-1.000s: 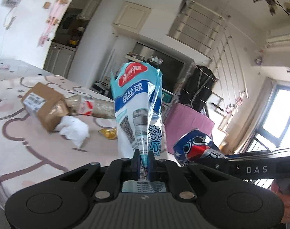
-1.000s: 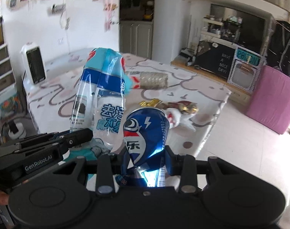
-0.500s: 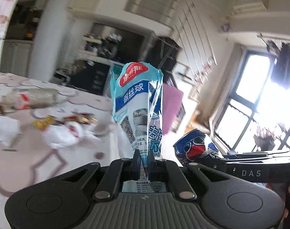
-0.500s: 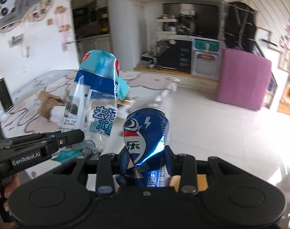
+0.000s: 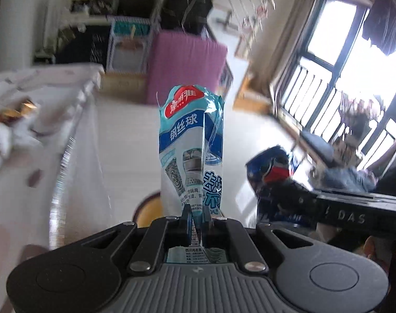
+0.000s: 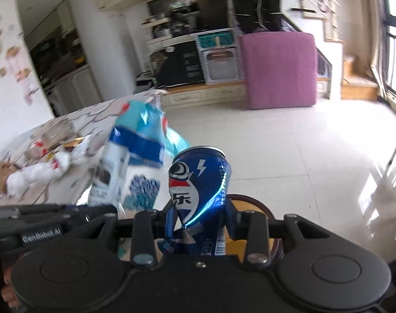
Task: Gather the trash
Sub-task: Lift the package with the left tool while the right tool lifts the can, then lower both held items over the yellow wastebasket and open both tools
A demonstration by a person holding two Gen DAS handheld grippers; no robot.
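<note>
Now left tongs (image 5: 195,215) clamp blue wrapper (image 5: 191,151) upright, right tongs (image 6: 199,221) clamp crushed can (image 6: 198,187); round bin (image 6: 252,203) lies directly below can, lower centre of frame.

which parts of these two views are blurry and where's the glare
Left wrist view: the table and room smear with motion blur, the window is blown out, and the held packet is sharp. Right wrist view: the packet and table litter blur, the can is crisp, and glare lies on the floor tiles.
</note>
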